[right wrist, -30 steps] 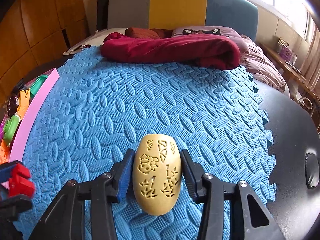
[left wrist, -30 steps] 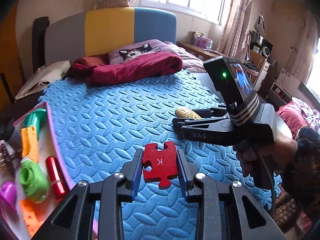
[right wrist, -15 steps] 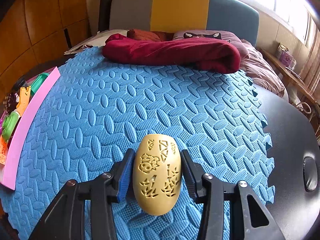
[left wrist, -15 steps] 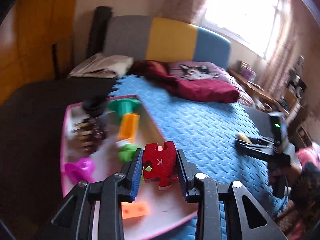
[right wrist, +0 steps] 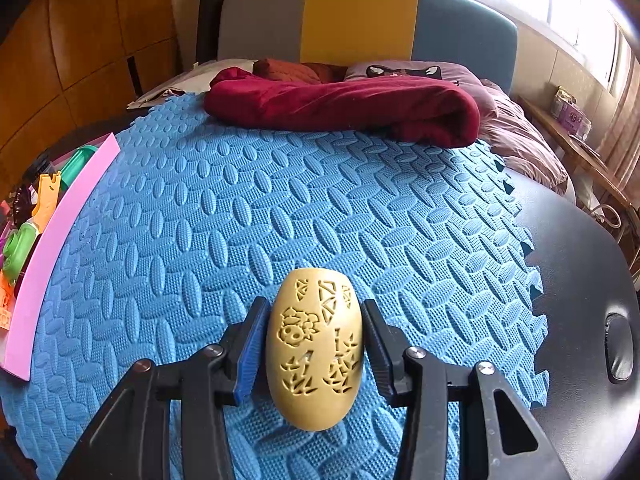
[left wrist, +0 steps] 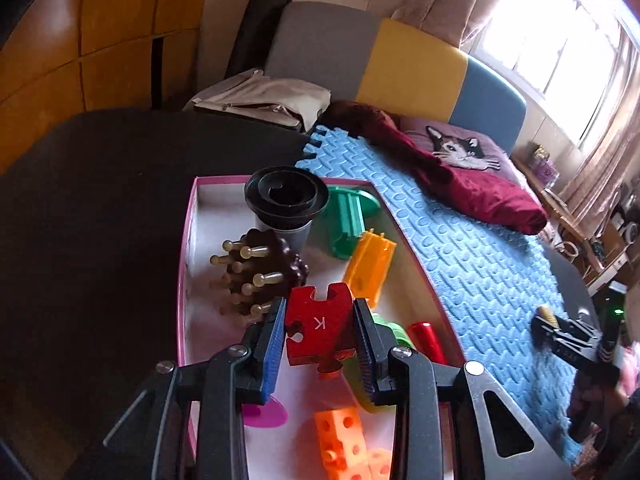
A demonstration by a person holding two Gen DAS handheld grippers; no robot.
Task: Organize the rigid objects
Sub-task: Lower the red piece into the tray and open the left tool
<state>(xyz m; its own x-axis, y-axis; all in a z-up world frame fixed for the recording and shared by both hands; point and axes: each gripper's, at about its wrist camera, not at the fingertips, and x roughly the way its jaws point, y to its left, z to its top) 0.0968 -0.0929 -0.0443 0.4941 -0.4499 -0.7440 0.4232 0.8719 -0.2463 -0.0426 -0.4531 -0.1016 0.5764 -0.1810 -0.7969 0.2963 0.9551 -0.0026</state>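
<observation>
My left gripper (left wrist: 319,330) is shut on a red puzzle piece (left wrist: 316,322) marked K and holds it above the pink-rimmed box (left wrist: 188,240). In the box lie a black cup (left wrist: 285,198), a brown peg toy (left wrist: 260,272), a green piece (left wrist: 350,216), an orange channel piece (left wrist: 370,264), a red cylinder (left wrist: 426,338) and orange holed cubes (left wrist: 340,436). My right gripper (right wrist: 314,344) is shut on a tan carved egg (right wrist: 315,354) just over the blue foam mat (right wrist: 320,216). It also shows far right in the left wrist view as the right gripper (left wrist: 560,332).
A dark red blanket (right wrist: 344,104) and a cat-print pillow (left wrist: 460,148) lie at the mat's far end before a grey, yellow and blue headboard (right wrist: 360,20). Dark table surface (left wrist: 100,200) lies left of the box. The pink box wall (right wrist: 60,240) borders the mat's left edge.
My left gripper has swung left with the puzzle piece, from over the blue mat to above the box of toys. The right gripper and its egg have stayed put.
</observation>
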